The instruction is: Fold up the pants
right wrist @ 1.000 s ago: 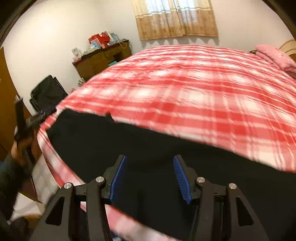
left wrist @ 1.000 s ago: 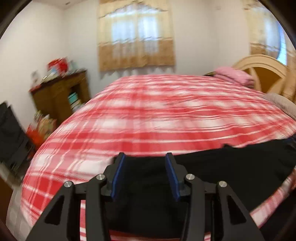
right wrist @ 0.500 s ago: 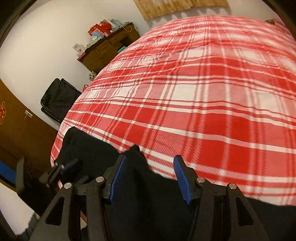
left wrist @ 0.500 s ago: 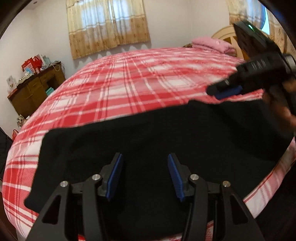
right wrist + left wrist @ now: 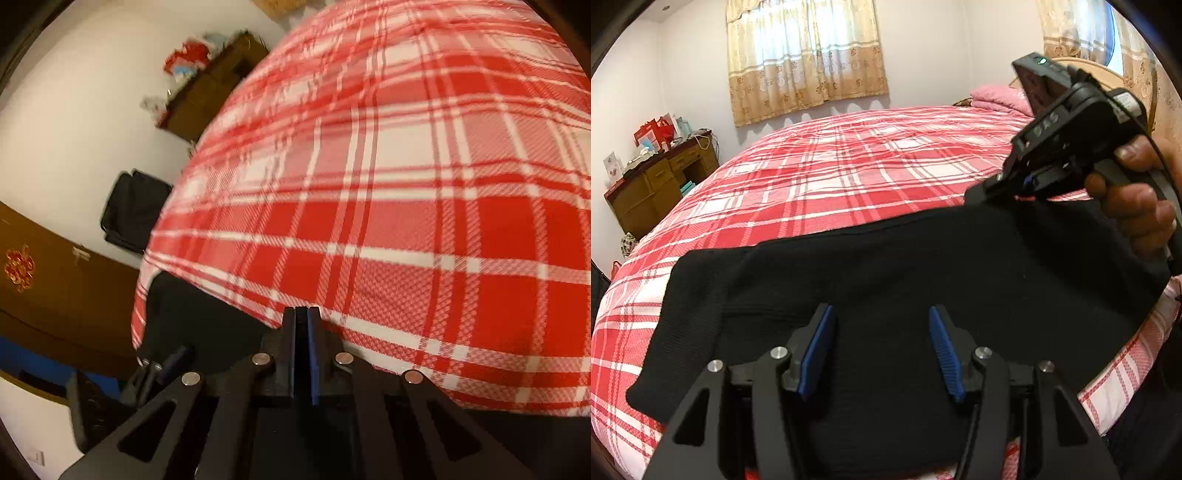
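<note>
Your left gripper [image 5: 881, 350] hangs wide open over the black pants [image 5: 886, 280], which lie spread along the near edge of the red plaid bedspread [image 5: 849, 166]. Off to the right, your right gripper [image 5: 1015, 186] is pinching the pants' far edge, your hand [image 5: 1134, 199] wrapped round its handle.

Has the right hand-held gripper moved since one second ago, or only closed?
Yes. The right hand-held gripper went forward to the pants' far edge, nearer the plaid bedspread, and closed on it.
</note>
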The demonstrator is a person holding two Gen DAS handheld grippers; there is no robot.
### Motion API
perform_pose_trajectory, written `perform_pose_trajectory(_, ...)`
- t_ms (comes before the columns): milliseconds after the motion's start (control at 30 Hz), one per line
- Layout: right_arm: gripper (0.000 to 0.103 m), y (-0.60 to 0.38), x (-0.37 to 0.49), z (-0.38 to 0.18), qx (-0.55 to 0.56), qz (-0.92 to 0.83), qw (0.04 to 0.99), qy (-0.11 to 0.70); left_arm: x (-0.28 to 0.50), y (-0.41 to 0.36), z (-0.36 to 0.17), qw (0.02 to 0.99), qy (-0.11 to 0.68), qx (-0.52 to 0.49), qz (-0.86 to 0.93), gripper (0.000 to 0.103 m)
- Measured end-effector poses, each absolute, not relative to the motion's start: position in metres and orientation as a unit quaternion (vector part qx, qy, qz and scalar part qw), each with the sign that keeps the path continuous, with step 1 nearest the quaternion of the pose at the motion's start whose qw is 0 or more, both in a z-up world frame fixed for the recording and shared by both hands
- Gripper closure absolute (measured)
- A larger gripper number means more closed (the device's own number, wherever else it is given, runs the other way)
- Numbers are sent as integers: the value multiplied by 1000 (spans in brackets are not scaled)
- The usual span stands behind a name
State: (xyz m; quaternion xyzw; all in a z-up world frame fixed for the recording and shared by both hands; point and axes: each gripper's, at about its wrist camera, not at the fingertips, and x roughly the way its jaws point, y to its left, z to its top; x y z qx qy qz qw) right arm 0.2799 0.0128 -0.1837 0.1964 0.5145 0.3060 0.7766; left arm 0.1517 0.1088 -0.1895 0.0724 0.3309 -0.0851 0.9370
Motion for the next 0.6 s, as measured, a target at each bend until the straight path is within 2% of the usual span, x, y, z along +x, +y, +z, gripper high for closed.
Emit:
perform_pose_trajectory(233, 99, 21, 287, -197, 161, 273, 795, 516, 156, 108, -191, 937, 331, 72, -82, 43)
perform_pose_trajectory(367, 96, 20, 279, -188, 140, 291, 806, 497, 156, 107, -189, 935, 338, 74, -79, 43)
perform_pose_trajectory(433, 87, 13, 270, -176, 116, 280, 823, 481, 155, 107, -188, 934, 342, 73, -78, 40)
perform_pose_trajectory(500, 62, 2, 257, -160, 97, 276, 843, 452, 156, 106, -187, 933, 345, 73, -76, 38)
perform_pose_trajectory(600, 61, -13, 236, -147, 110, 300, 842, 435, 156, 105, -186, 931, 349, 77, -74, 35)
